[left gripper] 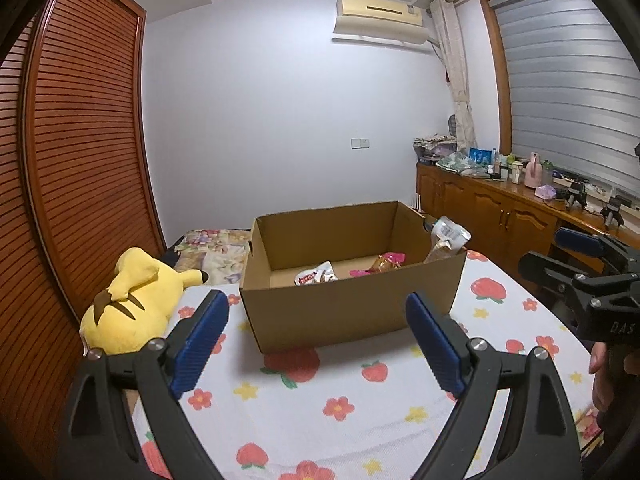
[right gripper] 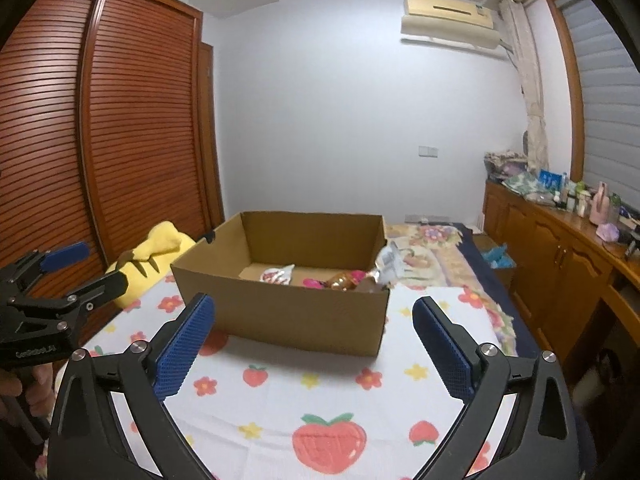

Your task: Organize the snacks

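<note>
Strawberry-print cloth (left gripper: 320, 408) bears an open brown box (left gripper: 348, 308) (snacks inside); both grippers gape, empty.

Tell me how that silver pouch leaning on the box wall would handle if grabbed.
The silver pouch looks crinkled and thin, so probably floppy and light. Its shiny film may slip between pads. It leans on the box wall, so a nudge would likely topple it.

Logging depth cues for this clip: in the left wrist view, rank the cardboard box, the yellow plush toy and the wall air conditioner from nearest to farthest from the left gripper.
Measured from the left gripper:
1. Cardboard box, straight ahead on the fruit-print cloth.
2. Yellow plush toy, off to the left by the wardrobe; close to the box in range, so this call is tentative.
3. Air conditioner, high on the far wall.
</note>
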`<action>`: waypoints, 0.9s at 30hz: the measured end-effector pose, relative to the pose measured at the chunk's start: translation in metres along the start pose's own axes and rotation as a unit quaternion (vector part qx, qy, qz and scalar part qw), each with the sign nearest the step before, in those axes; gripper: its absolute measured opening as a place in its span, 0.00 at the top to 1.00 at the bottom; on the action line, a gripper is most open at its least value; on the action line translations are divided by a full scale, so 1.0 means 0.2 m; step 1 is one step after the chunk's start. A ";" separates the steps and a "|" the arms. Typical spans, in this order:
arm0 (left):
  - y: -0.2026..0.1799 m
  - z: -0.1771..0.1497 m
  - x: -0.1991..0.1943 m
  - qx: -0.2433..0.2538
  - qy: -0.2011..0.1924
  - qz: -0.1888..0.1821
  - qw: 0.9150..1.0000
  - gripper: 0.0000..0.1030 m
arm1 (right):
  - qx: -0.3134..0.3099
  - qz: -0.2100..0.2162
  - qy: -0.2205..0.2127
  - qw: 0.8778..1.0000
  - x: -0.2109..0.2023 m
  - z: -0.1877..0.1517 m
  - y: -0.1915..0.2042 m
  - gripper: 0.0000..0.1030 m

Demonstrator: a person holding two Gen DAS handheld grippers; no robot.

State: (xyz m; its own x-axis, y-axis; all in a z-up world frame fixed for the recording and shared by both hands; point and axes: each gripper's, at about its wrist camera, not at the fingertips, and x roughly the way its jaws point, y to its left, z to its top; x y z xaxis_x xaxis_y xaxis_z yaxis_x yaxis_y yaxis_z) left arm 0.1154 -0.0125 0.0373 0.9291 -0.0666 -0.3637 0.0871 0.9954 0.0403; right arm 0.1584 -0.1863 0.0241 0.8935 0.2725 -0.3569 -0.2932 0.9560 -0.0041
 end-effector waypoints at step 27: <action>-0.03 -0.09 -0.07 -0.010 0.009 -0.004 1.000 0.11 | 0.010 -0.010 -0.002 1.000 -0.11 -0.09 -0.04 0.02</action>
State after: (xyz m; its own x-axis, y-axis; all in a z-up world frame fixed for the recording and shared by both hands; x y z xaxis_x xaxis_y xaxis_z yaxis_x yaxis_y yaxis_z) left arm 0.0954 -0.0164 0.0263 0.9215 -0.0741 -0.3812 0.0875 0.9960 0.0180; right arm 0.1353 -0.2026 0.0145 0.9006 0.2538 -0.3530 -0.2682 0.9633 0.0082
